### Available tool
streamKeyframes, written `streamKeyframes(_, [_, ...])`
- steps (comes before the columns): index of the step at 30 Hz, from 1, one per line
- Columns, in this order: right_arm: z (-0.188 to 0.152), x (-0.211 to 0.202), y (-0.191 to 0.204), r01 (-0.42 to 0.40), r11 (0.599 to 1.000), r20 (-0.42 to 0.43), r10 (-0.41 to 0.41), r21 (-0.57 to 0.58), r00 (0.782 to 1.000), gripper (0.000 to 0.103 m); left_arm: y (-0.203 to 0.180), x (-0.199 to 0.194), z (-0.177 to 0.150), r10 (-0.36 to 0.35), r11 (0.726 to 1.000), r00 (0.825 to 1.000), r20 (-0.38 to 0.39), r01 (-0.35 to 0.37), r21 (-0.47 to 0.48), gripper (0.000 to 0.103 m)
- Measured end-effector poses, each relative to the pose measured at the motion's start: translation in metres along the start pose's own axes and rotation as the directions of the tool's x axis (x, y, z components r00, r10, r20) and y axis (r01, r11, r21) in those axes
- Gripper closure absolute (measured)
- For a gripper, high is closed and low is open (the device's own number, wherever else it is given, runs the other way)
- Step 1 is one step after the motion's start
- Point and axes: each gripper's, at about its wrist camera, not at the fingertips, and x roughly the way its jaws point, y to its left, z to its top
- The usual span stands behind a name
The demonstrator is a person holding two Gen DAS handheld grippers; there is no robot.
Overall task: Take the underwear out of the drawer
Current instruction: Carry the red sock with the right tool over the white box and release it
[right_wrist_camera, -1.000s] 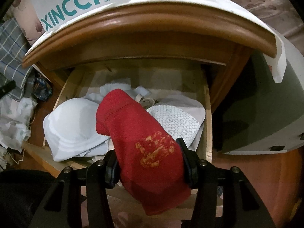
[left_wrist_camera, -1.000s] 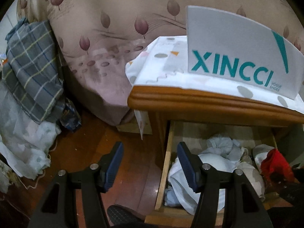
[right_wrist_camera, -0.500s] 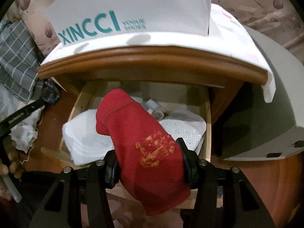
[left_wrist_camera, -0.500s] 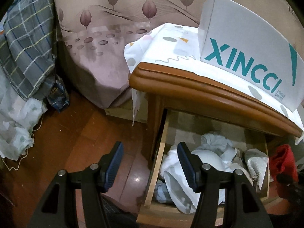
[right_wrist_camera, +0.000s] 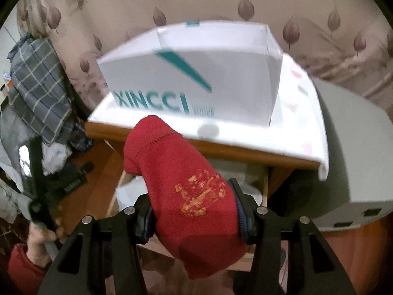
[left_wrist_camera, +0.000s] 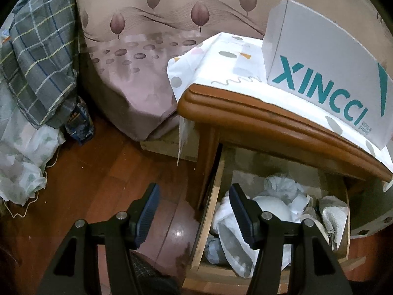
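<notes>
Closest in the right wrist view, the right gripper [right_wrist_camera: 194, 217] is clamped on the red underwear [right_wrist_camera: 191, 196], a knitted-looking piece with an orange-gold motif on its front; the cloth fills the gap between the two fingers, bulges up above them and hangs down below. It is held clear of the drawer [right_wrist_camera: 264, 189], whose pale contents show only as a sliver behind it. At the left edge of that view a hand in a red sleeve [right_wrist_camera: 39, 241] grips the dark frame of the other tool, blurred. In the left wrist view the left gripper [left_wrist_camera: 194, 212] is spread wide with nothing between its fingers; its left finger hangs over the reddish wooden floor [left_wrist_camera: 93, 184] and its right finger over the near left corner of the open drawer [left_wrist_camera: 208, 223]. Inside the drawer lies a heap of white and pale grey garments [left_wrist_camera: 270, 206], with a textured white piece [left_wrist_camera: 336, 213] at the right side. Above the drawer, the bedside cabinet's brown worktop [left_wrist_camera: 270, 118] carries a white patterned cloth [left_wrist_camera: 221, 59], and on that stands a white shoe box [left_wrist_camera: 326, 73] printed XINCCI in teal. Beyond lies the bed [left_wrist_camera: 147, 73] in a pinkish leaf-print cover, and at far left a grey plaid fabric [left_wrist_camera: 39, 61] is draped over pale sheets.
</notes>
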Motion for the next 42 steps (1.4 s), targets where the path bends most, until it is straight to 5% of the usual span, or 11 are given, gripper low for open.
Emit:
streamKeyframes(11, [0.099, -0.038, 0.002, 0.066, 0.996, 0.138, -0.057, -0.056, 0.989, 0.054, 0.009, 0.004, 0.000, 0.005, 0.999, 1.000, -0.014, -0.006, -0.050, 0.043])
streamKeyframes(21, [0.175, 0.004, 0.008, 0.147, 0.981, 0.124, -0.132, -0.122, 0.983, 0.054, 0.012, 0.001, 0.001, 0.006, 0.997, 1.000, 0.000, -0.006, -0.076, 0.043])
streamKeyframes(42, [0.181, 0.122, -0.016, 0.179, 0.979, -0.113, -0.190, -0.095, 0.975, 0.045, 0.008, 0.007, 0.003, -0.014, 0.998, 1.000, -0.017, 0.013, -0.062, 0.043])
